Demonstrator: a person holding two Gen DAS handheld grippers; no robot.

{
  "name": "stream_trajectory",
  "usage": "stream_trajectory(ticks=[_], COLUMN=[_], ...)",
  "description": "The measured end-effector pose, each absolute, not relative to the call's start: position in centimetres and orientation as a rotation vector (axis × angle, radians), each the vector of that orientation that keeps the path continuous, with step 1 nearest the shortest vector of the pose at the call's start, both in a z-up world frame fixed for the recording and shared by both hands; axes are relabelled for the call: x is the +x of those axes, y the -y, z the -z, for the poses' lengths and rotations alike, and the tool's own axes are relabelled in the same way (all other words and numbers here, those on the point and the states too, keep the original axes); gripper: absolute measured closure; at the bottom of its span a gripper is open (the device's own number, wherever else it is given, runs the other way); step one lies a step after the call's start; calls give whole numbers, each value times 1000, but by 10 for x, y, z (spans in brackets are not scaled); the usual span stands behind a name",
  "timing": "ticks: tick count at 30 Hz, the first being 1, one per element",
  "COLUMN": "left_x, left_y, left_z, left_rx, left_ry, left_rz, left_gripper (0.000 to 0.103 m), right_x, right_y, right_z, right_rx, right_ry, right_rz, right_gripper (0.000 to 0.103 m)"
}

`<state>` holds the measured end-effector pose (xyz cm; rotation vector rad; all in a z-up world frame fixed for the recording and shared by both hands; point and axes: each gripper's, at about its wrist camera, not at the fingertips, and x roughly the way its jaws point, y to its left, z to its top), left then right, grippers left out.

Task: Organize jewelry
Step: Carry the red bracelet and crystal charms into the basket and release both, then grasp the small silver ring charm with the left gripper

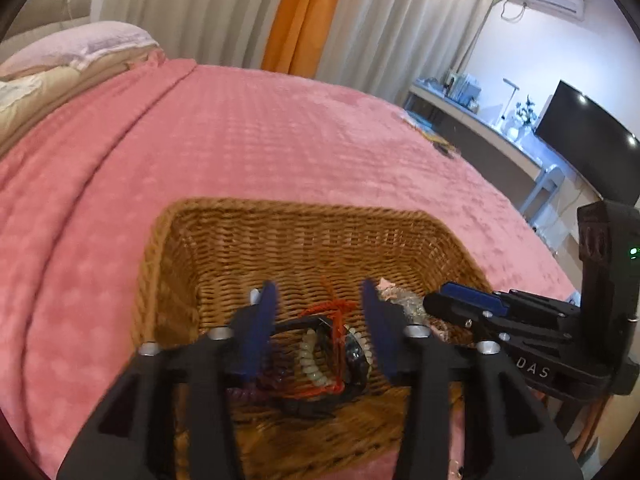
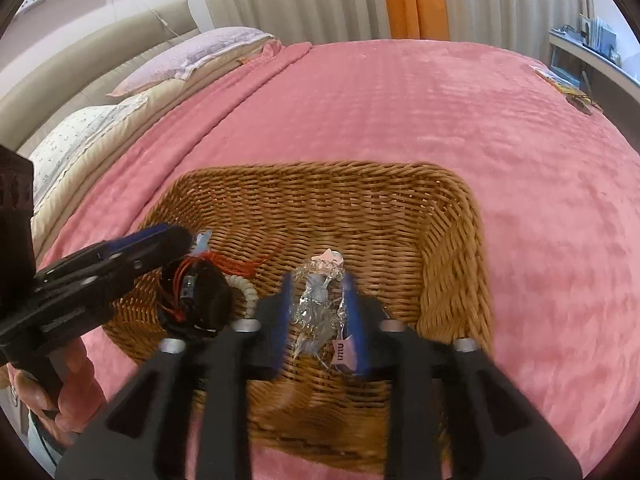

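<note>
Tangle risk: bracelets (image 1: 320, 356) heaped low centre in the basket (image 1: 304, 220), my left gripper (image 1: 320, 304) spread wide, empty. Right gripper (image 2: 316, 300) half-open round foil trinkets (image 2: 318, 300), not clamped; cords may snag.

1. Your left gripper (image 1: 320, 300) hides part of the dark bracelet pile (image 1: 320, 356); individual pieces cannot be separated.
2. The wicker basket (image 2: 320, 192) has its near rim blurred and covered by your right gripper (image 2: 318, 292).
3. The silver tangle (image 2: 316, 304) is too smeared to identify.
</note>
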<state>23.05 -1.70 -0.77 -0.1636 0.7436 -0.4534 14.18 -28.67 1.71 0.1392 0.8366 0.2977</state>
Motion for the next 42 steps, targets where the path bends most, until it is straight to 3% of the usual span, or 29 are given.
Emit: stream_trajectory(ticks=[13,27,38,40,42], left_x=[115,125,139,145,146], left_y=[-45,-31,-5,-1,3], left_z=[-41,58,70,71,73], left_rx=[-193,-86,53,65,86], left_ry=[-577,-833,-888,-894,-891], left_rz=[453,381,329,322,321], left_gripper=[58,58,58,60,70], right_x=[32,4,0,-1,-2], right_y=[287,275,262,261,260], right_z=[-71,30,42,43,43], right_rx=[120,92,19,12,7], right_ry=[-699,-917,-907,-902,-897], right_rz=[-345,-334,-305,-304,-304], right_gripper=[67,67,67,67,67])
